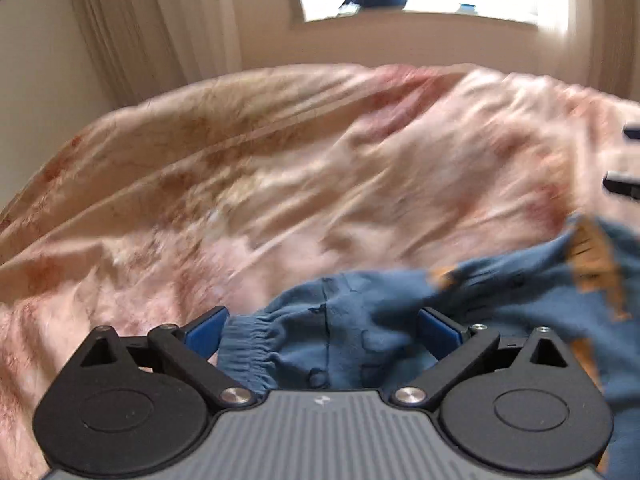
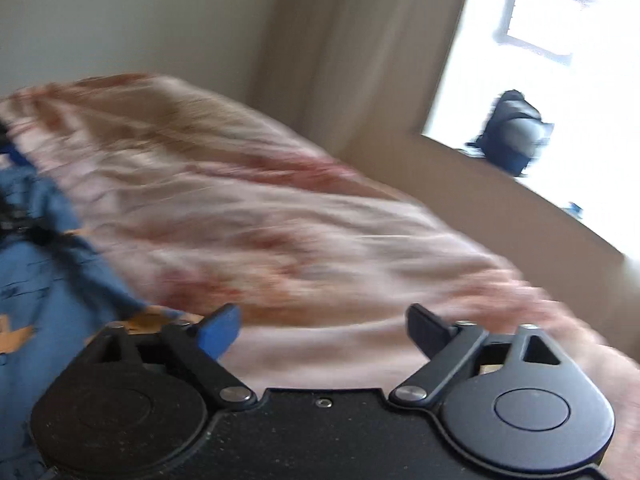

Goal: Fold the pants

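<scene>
Gaping wide, the left gripper (image 1: 322,328) straddles the blue pants' (image 1: 352,344) elastic waistband (image 1: 248,340) without pinching it. The right gripper (image 2: 322,330) is spread apart too, empty over the pink floral bedspread (image 2: 280,240), pants at its left.

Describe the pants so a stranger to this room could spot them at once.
Find the bed under the window, covered by a rumpled pink floral bedspread. On its near edge, right in front of the open left tool, lies a crumpled heap: the pants. They are the only blue fabric there, with an elastic gathered waistband and orange patches.
</scene>
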A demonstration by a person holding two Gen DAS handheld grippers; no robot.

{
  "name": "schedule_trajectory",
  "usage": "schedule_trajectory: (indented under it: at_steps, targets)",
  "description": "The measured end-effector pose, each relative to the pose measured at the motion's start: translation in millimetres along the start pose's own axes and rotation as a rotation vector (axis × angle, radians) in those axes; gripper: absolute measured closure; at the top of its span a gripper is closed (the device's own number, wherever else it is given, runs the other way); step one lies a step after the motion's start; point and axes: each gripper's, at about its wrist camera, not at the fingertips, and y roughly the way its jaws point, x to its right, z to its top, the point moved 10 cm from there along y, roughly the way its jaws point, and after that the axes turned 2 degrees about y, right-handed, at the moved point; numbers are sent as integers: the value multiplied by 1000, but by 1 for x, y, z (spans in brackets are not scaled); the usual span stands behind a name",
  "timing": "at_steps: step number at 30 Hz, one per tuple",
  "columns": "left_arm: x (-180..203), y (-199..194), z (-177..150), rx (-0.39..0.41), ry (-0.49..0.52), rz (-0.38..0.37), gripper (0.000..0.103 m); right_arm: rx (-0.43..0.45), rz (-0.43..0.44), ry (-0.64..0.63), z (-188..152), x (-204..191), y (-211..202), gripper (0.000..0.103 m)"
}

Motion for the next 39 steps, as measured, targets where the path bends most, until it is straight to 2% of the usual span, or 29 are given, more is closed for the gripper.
schedule_trajectory:
  at_steps: [3, 6, 8, 9, 11, 14, 16, 18, 20, 23, 26, 29, 30, 32, 36, 39]
  targets:
    - [31, -23, 8, 77, 61, -74, 0, -31, 76, 78, -13, -12, -36, 11]
    - [61, -25, -6, 38, 115, -103, 0, -97, 130, 79, -43, -42, -68, 8]
    - [75, -22, -25, -19, 201, -78, 1, -178, 105, 76, -72, -51, -81, 8]
    - [76, -23, -32, -5, 245, -46, 0, -217, 78, 79, -87, -49, -89, 8]
    - [69, -32, -40, 34, 286, -1, 0, -243, 58, 114, -108, -42, -112, 5]
    - [37, -44, -41, 35, 207, 62, 0, -273, -15, 108, -118, -20, -136, 1]
    - [15, -55, -31, 74, 118, 97, 0, -287, -46, 169, -120, -6, -147, 1]
    - [1, -66, -19, 143, 60, 112, 0, -278, -34, 216, -119, -3, -155, 1]
    - [-6, -74, -8, 197, 42, 178, 0, -282, -23, 231, -121, -7, -154, 1]
    - [3, -68, 6, 239, 66, 158, 0, -302, 9, 241, -127, -18, -156, 1]
    - [1, -40, 9, 176, 142, 240, 1, -290, 19, 215, -127, -25, -155, 1]
    - [-39, -13, -10, 76, 79, 309, 0, -284, 17, 214, -126, -25, -154, 1]
    - [-51, -10, -17, 63, 38, 288, 0, -284, 19, 221, -126, -24, -153, 1]
    - [-70, -9, -26, 74, -56, 178, 0, -283, 19, 232, -127, -22, -152, 1]
    - [-81, -14, -30, 67, -80, 110, 0, -286, 22, 246, -129, -20, -147, 1]
    - [-86, -32, -22, 129, -155, 93, 0, -284, 22, 247, -128, -20, -149, 1]
